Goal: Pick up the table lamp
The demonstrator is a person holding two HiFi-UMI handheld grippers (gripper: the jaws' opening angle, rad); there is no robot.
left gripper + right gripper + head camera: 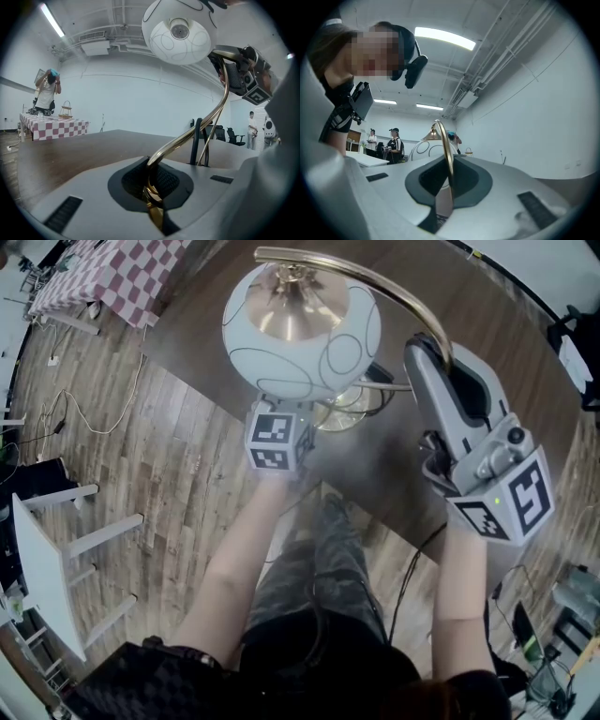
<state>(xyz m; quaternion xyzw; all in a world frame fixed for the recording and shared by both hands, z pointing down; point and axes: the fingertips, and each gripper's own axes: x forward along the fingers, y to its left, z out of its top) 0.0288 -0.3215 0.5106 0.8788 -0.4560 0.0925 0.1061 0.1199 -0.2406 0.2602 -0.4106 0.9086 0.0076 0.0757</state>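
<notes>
The table lamp has a white globe shade (300,329) with thin dark lines, a curved brass stem (375,277) and a brass base (352,409) on the dark wooden table (487,324). My left gripper (281,418) reaches in under the shade; in the left gripper view its jaws (152,190) are shut on the lower brass stem (206,122). My right gripper (431,348) is at the right side of the arc. In the right gripper view it (445,187) is shut on the thin brass stem (446,150), with the shade (424,150) beyond.
A checkered-cloth table (112,273) stands at the far left, a white side table (37,559) at the near left. Cables (84,409) lie on the plank floor. People stand in the background (47,91). Black chairs (220,133) sit beyond the table.
</notes>
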